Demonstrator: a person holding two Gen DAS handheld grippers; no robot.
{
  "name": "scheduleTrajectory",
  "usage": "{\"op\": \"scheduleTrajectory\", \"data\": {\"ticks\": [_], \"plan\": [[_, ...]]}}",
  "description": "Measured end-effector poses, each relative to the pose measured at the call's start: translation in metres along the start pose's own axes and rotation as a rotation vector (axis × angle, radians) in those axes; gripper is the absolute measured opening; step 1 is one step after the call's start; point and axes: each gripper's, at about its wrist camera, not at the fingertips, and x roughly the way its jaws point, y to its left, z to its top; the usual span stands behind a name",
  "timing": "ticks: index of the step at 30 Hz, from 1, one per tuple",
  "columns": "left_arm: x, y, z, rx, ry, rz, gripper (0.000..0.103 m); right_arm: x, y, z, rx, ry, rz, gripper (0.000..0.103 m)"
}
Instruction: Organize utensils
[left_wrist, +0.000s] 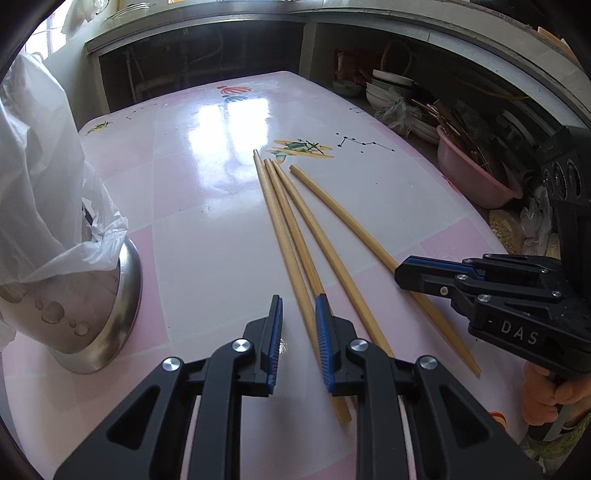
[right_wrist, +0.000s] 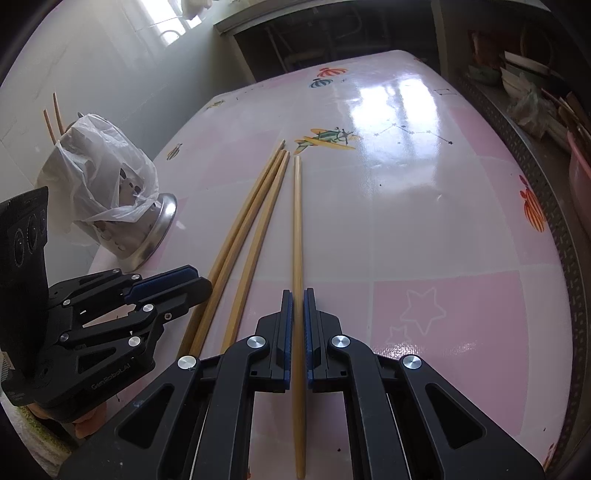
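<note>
Right claw (right_wrist: 298, 321) pinching chopstick (right_wrist: 297, 221), table (right_wrist: 424, 221)

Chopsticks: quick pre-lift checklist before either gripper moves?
1. Right gripper shut on the single chopstick: ok.
2. Left gripper gripping: not ok, nothing between its pads.
3. Three grouped chopsticks flat on the table: ok.
4. Metal holder upright: ok.
5. Holder mouth clear: cannot tell, plastic bag drapes it.
6. Grippers apart: ok.

Lower centre, the left gripper (left_wrist: 298, 334) straddles chopsticks (left_wrist: 295, 236) on the pink table (left_wrist: 207, 229); the right gripper (left_wrist: 400, 275) pinches one at right.
</note>
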Motion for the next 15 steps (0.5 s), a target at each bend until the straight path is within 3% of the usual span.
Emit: {"op": "scheduleTrajectory", "data": {"ticks": [10,15], "plan": [[0.006,-0.007,0.005,0.009,0.006,0.073,0.018,-0.001,-0.005,0.000,0.015,0.001,0.018,0.004],[0.004,0.003,0.003,-0.027,0.010,0.104,0.008,-0.002,-0.006,-0.001,0.027,0.011,0.025,0.004]]}}
